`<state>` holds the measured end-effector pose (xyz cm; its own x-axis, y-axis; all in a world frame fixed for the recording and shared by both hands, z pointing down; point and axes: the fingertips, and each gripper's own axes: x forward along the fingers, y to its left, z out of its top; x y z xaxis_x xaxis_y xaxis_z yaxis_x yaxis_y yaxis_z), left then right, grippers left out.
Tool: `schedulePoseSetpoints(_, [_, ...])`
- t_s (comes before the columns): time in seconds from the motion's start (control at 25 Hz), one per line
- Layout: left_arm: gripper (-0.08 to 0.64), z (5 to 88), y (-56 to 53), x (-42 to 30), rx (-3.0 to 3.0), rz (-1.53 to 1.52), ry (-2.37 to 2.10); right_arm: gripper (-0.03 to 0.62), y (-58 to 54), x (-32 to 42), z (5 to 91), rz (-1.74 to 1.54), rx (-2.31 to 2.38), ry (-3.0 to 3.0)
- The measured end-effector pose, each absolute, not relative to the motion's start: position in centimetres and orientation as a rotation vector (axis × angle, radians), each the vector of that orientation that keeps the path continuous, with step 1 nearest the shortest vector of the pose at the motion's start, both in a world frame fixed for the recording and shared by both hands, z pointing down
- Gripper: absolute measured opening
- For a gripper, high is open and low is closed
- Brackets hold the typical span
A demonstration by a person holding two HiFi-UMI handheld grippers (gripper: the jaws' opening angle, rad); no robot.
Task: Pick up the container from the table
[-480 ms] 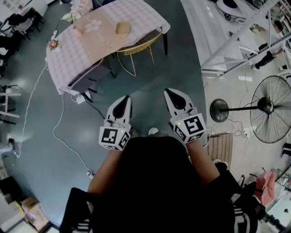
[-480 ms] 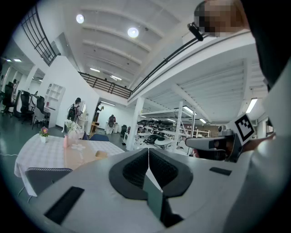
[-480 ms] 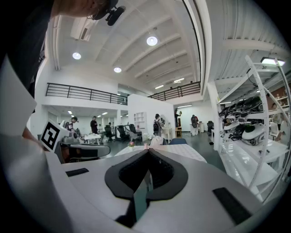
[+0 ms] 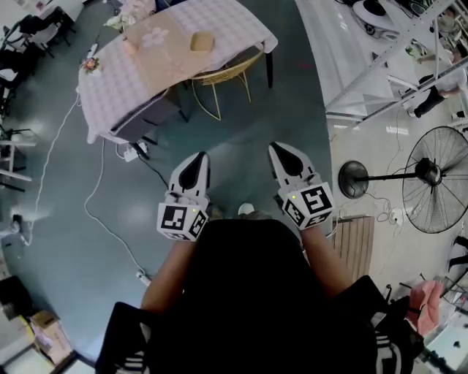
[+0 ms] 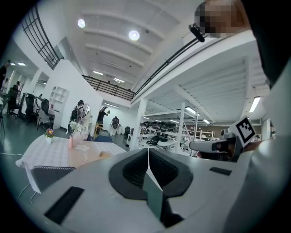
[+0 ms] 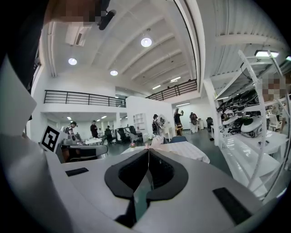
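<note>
A small tan container sits on a tan runner on the checked-cloth table, far ahead at the top of the head view. Both grippers are held out over the floor, well short of the table. My left gripper has its jaws shut with nothing between them. My right gripper is likewise shut and empty. In the left gripper view the table lies low at the left, the container shows as a small tan spot, and the left gripper points past them. The right gripper view shows the table beyond the right gripper.
A yellow wire chair stands at the table's near side. A flower vase and a small flower pot are on the table. A white cable runs across the floor. A standing fan and metal racks are at the right.
The head view has shifted slightly, so the table sits a little higher and further right. Both grippers stay shut and in much the same place.
</note>
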<state>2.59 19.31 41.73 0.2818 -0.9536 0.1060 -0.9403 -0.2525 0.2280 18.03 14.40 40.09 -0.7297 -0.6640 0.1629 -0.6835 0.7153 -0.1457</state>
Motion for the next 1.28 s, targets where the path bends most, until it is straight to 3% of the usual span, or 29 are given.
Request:
schedulePoseSetpoints(0.32, [0.008, 41.6, 19.6, 3.2, 2.319, -0.084, -1.746, 0.014, 14.9, 19.9, 40.2, 0.261, 1.145, -2.781])
schedulePoseSetpoints(0.36, [0.019, 41.6, 19.5, 3.1, 2.315, -0.081, -1.749, 0.064, 15.0, 20.0, 40.3, 0.268, 1.130, -2.781])
schedulePoseSetpoints(0.4, [0.075, 41.7, 19.3, 3.2, 2.311, -0.077, -1.746, 0.115, 15.0, 20.1, 40.5, 0.276, 1.112, -2.780])
schedulePoseSetpoints(0.48, [0.148, 42.0, 19.0, 3.5, 2.311, -0.074, -1.716, 0.147, 15.2, 20.4, 40.8, 0.286, 1.080, -2.781])
schedulePoseSetpoints(0.92, [0.163, 43.4, 17.2, 3.3, 2.283, -0.034, -1.707, 0.150, 12.5, 20.3, 43.0, 0.390, 1.071, -2.766])
schedulePoseSetpoints(1.28, [0.163, 46.8, 7.7, 0.0, 2.267, -0.049, -1.624, 0.150, 3.9, 16.3, 44.5, 0.393, 1.077, -2.708])
